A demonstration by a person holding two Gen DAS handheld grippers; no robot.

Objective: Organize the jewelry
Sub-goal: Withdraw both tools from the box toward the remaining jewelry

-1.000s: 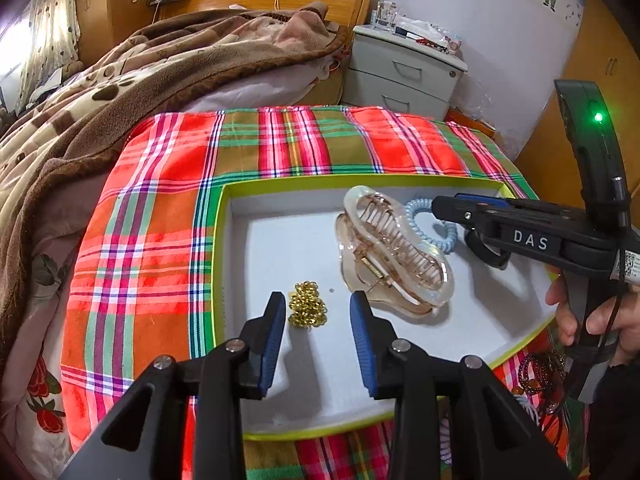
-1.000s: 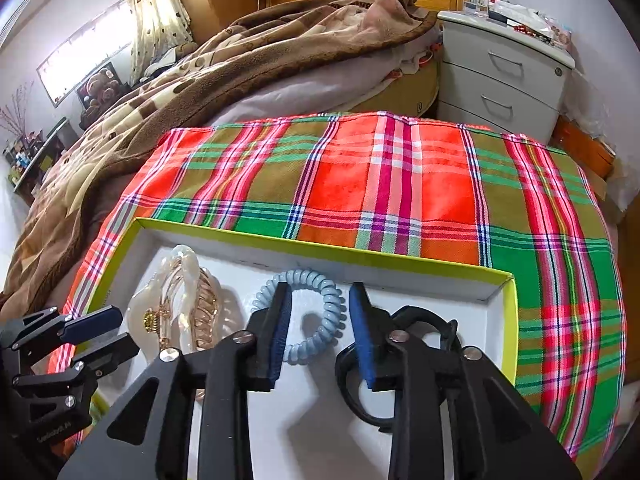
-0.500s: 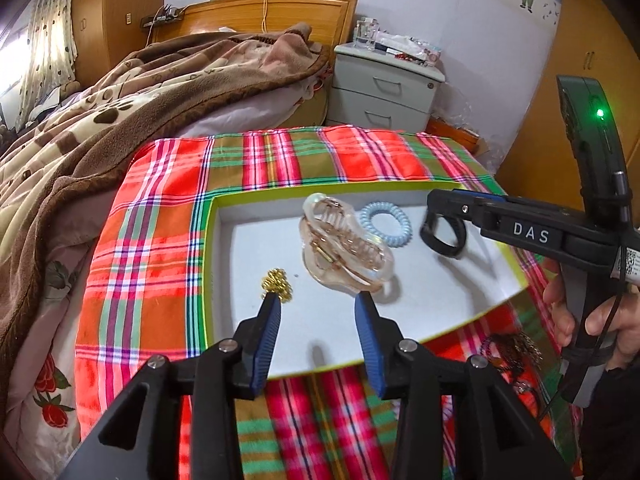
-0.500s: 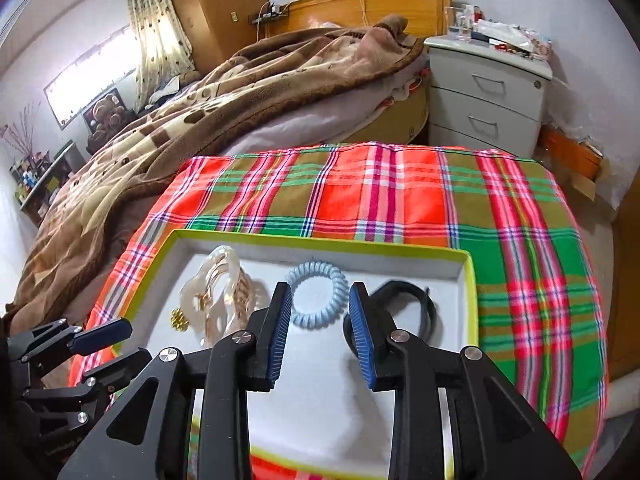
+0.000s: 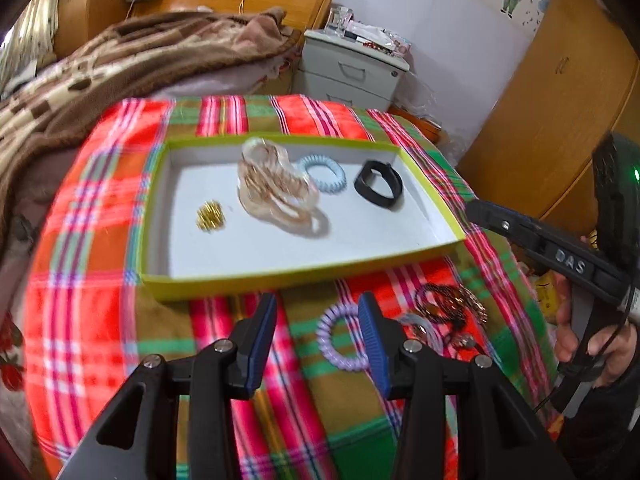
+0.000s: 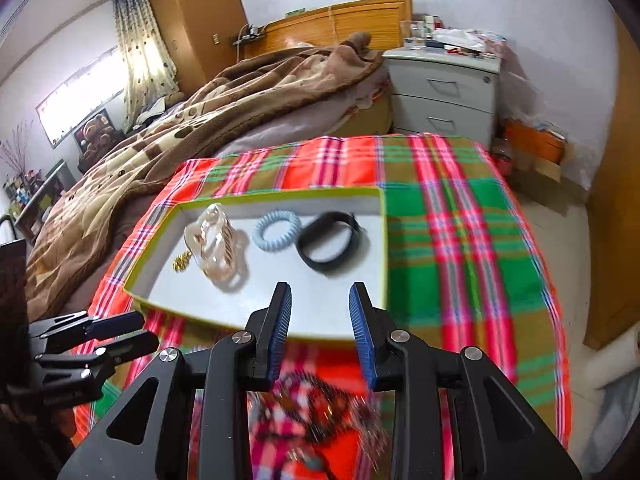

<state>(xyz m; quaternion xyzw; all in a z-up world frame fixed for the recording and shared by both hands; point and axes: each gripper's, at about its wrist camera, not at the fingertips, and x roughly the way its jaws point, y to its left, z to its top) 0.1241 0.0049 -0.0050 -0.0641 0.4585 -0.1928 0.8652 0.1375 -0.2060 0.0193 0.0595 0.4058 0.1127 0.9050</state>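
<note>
Plaid cloth (image 5: 100, 320) covers the counter before you. On it lies the tray (image 5: 280, 272), holding the hair claw (image 5: 272, 188), black band (image 5: 378, 184), blue coil tie (image 5: 322, 172) and gold chain (image 5: 210, 216). Nearer you lie a bead tangle (image 5: 448, 304) and purple coil tie (image 5: 340, 340). Your left gripper (image 5: 318, 340) is opening, jaws empty; your right gripper (image 6: 320, 332) is parted, grasping nothing.
</note>
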